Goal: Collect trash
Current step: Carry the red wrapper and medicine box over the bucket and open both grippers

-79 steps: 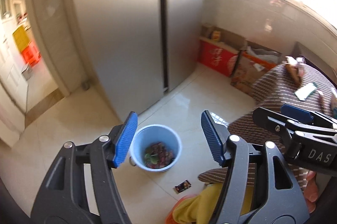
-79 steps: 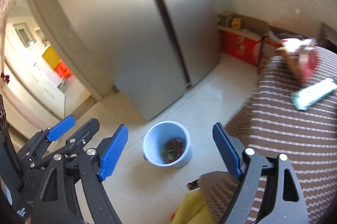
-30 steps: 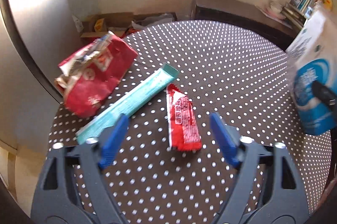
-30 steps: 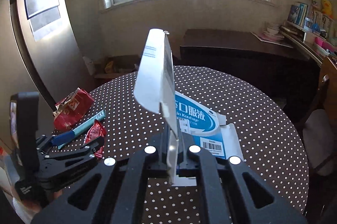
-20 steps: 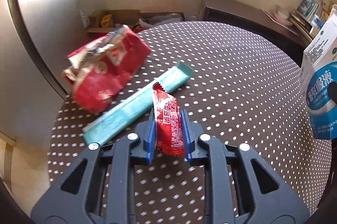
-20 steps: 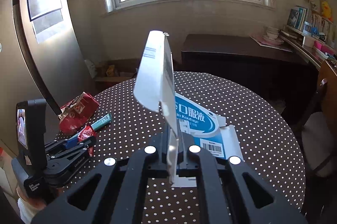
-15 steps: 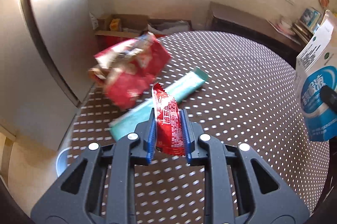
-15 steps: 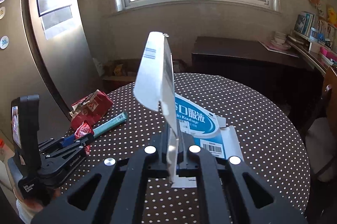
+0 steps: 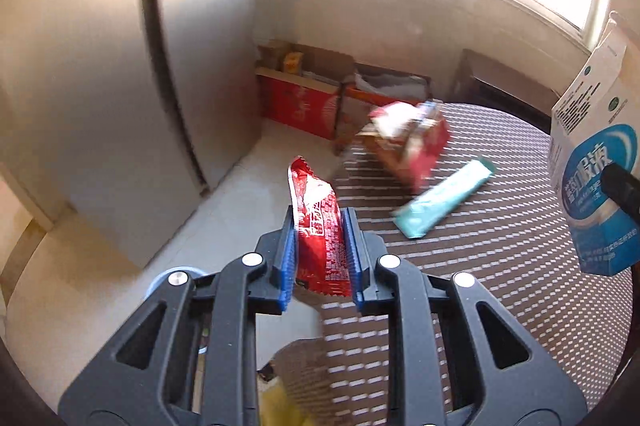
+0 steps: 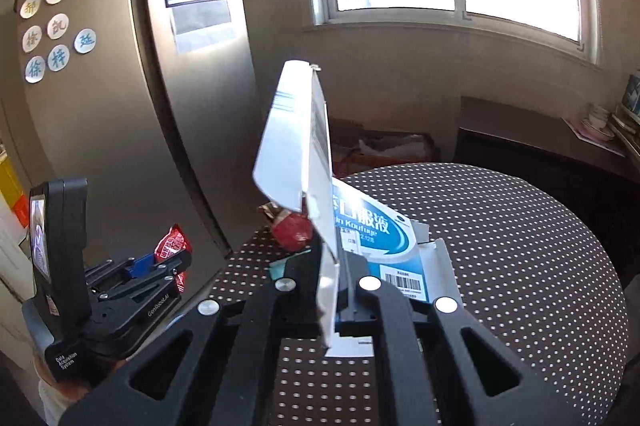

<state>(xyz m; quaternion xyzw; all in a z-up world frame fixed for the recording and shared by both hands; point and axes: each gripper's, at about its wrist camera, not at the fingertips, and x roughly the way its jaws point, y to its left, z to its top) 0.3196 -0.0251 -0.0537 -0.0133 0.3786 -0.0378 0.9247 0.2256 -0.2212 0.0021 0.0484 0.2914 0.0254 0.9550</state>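
Note:
My left gripper (image 9: 318, 226) is shut on a red snack wrapper (image 9: 316, 222), held upright off the table's left edge, above the floor. The same wrapper (image 10: 171, 244) and the left gripper (image 10: 166, 260) show at the left in the right wrist view. My right gripper (image 10: 334, 266) is shut on a flap of a blue and white cardboard box (image 10: 304, 154), lifted over the table; that box (image 9: 596, 170) appears at the right edge of the left wrist view. A red crumpled bag (image 9: 412, 142) and a teal stick packet (image 9: 444, 198) lie on the polka-dot table (image 10: 520, 246).
A tall steel fridge (image 9: 120, 74) stands to the left, with cardboard boxes (image 9: 304, 98) on the floor by the wall. A blue bin rim (image 9: 158, 286) peeks from behind my left gripper. Below it lies something yellow (image 9: 276, 406). A dark sideboard (image 10: 532, 130) sits under the window.
My left gripper shut on the red wrapper, lifted it and carried it left past the table edge. The right gripper swung left too, still holding the box.

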